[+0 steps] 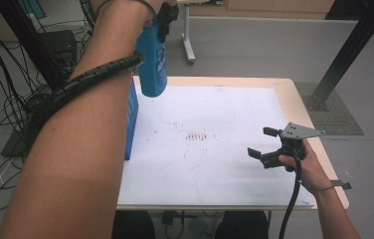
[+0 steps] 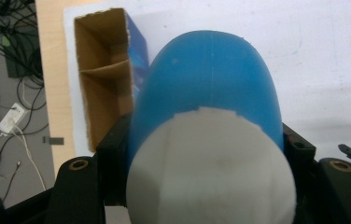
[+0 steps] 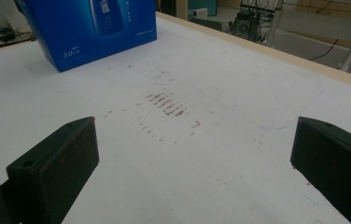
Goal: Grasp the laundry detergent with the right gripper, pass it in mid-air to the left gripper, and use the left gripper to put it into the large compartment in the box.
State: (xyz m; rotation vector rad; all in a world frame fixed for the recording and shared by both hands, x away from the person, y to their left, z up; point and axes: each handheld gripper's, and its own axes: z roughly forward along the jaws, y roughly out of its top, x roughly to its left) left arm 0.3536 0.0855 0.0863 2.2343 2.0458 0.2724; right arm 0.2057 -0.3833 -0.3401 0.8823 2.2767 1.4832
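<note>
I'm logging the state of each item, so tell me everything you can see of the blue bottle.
The blue bottle looks like smooth matte plastic with a white label or cap end toward the left gripper's camera. The left gripper clamps it between its black fingers and holds it in the air, hanging down, above the table's left rear corner and near the open cardboard-lined blue box. Nothing else touches it.

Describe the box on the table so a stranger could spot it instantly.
Start at the white sheet that covers the table, then go to its left edge. The blue carton stands there upright, its top open on brown cardboard with a divider inside. The blue bottle nearby hangs in the left gripper.
</note>
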